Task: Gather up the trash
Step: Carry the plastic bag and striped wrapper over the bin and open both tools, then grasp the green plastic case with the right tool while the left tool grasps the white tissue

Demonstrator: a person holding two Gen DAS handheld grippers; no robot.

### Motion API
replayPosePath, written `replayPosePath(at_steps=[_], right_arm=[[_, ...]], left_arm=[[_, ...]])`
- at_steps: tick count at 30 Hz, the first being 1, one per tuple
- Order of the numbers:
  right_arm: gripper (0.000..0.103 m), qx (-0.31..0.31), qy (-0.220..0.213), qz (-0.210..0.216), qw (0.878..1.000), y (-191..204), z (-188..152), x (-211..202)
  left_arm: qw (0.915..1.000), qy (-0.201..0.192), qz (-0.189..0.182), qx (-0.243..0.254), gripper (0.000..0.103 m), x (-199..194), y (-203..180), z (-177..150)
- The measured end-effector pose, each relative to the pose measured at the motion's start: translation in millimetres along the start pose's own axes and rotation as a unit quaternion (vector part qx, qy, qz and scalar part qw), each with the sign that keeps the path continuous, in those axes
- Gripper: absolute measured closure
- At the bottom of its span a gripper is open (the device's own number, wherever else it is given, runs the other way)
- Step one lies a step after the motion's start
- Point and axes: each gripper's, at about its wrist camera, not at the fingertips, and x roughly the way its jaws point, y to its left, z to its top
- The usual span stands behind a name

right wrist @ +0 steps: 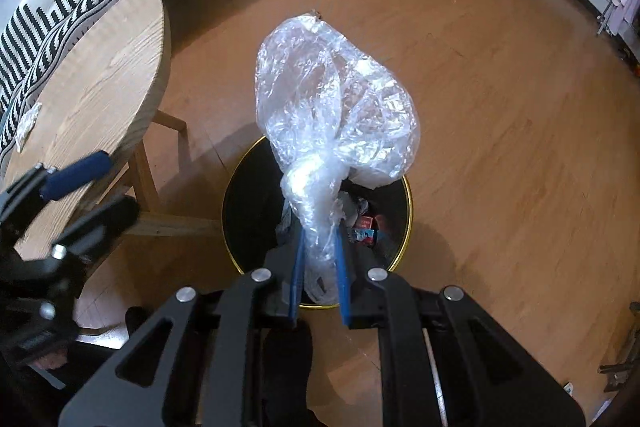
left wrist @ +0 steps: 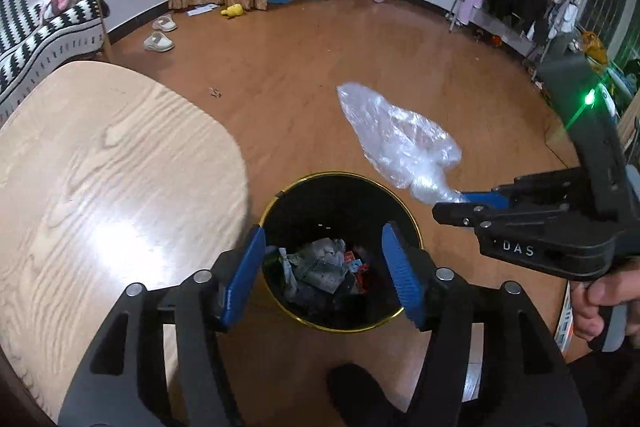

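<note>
The right claw (right wrist: pixel 319 255) pinches the clear plastic bag (right wrist: pixel 332 99) by its twisted neck, its long axis stretching away from the fingers above the black bin (left wrist: pixel 340 251). The left claw (left wrist: pixel 324 267) gapes empty over that bin.

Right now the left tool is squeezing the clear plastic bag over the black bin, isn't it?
Not quite: it is the right tool that squeezes the clear plastic bag over the black bin, as the right wrist view shows. The left tool stands open with nothing between its pads.
</note>
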Motion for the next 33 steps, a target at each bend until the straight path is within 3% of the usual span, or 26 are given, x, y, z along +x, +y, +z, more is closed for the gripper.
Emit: replayPosePath(at_steps=[2, 4, 5, 6, 12, 15, 19, 22, 27, 33], right_arm=[[0.088, -0.002, 0.008, 0.000, 1.000, 1, 0, 3], [0.072, -0.007, 0.016, -0.007, 1.000, 3, -1, 7], [0.050, -0.010, 0.016, -0.011, 1.000, 2, 5, 8], [0.037, -0.012, 0.014, -0.015, 1.000, 4, 6, 8], [0.037, -0.022, 0.007, -0.014, 1.000, 21, 10, 4], [0.036, -0.033, -0.009, -0.005, 0.999, 41, 15, -5], [0.029, -0.060, -0.041, 0.020, 0.997, 88, 22, -24], [0.025, -0.091, -0.054, 0.039, 0.994, 128, 24, -30], [0.025, -0.159, -0.055, 0.085, 0.982, 223, 21, -36], [0.025, -0.233, -0.036, 0.131, 0.963, 333, 3, -32]], left_arm=[[1.0000, -0.005, 0.003, -0.007, 0.039, -7, 6, 0], [0.9998, -0.009, 0.007, -0.014, 0.036, -15, 9, 0], [0.9997, -0.012, 0.010, -0.017, 0.035, -20, 14, 0], [0.9996, -0.014, 0.012, -0.019, 0.035, -24, 19, -1], [0.9983, -0.027, 0.034, -0.039, 0.030, -56, 48, -6], [0.9961, -0.040, 0.055, -0.056, 0.021, -79, 69, -14], [0.9891, -0.058, 0.105, -0.085, 0.010, -115, 104, -30], [0.9828, -0.066, 0.128, -0.115, 0.010, -141, 138, -44], [0.9598, -0.081, 0.189, -0.191, 0.009, -191, 214, -79], [0.9251, -0.084, 0.240, -0.282, 0.009, -244, 300, -137]])
